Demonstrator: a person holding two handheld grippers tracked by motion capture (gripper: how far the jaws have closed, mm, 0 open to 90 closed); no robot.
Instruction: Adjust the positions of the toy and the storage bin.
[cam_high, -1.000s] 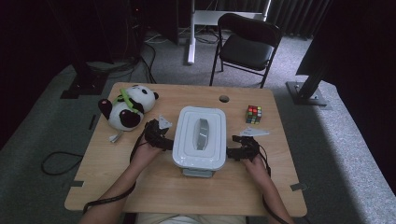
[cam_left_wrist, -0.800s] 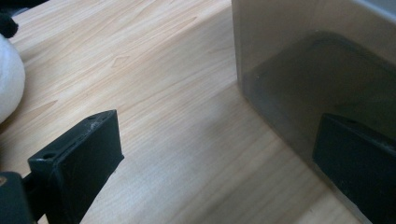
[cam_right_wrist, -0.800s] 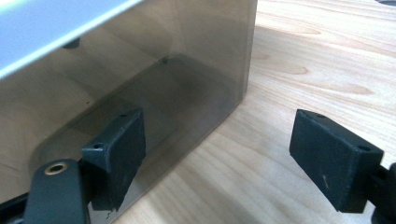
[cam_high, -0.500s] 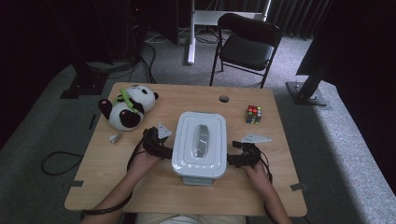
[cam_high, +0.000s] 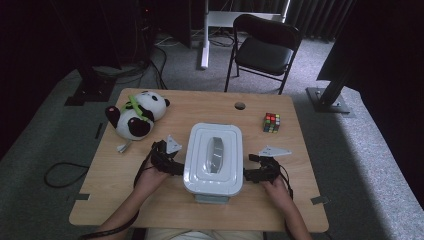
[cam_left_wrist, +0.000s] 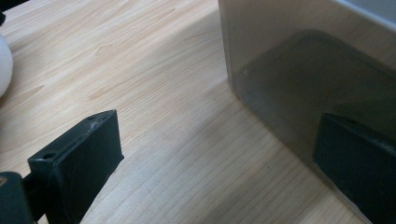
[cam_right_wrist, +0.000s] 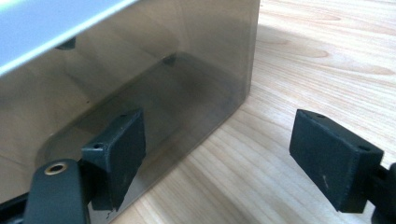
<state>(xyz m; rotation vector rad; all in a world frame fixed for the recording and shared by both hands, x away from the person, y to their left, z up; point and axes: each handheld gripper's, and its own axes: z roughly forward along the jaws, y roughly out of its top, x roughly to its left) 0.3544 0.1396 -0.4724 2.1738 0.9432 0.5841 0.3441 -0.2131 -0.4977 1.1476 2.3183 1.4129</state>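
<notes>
Worktop (cam_high: 150, 200): light wood, rect., cable hole near far edge.

Item 1 – lidded bin (cam_high: 213, 158): white/pale, rect. w/ rounded corners, grey handle recess in lid. Stands at centre of worktop, toward the near edge, between the two tongs. Side walls translucent in both gripper views.

Item 2 – left tongs (cam_high: 176, 167): held in person's left hand (cam_high: 150, 176), just beside bin's left wall. In left gripper view jaws spread wide, bare wood between them; one jaw lies against or just off the bin wall, contact unclear. Grips nothing.

Item 3 – right tongs (cam_high: 250, 175): held in right hand (cam_high: 274, 187), at bin's right wall. In right gripper view jaws wide apart, one in front of the wall near bin's corner, other over bare wood. Grips nothing.

Item 4 – panda plush (cam_high: 135, 117): black/white, green strap, far left of worktop, well apart from bin.

Item 5 – puzzle cube (cam_high: 271, 122): multicolour, far right, apart from bin.

Off worktop: black folding chair (cam_high: 262, 47) beyond far edge.
</notes>
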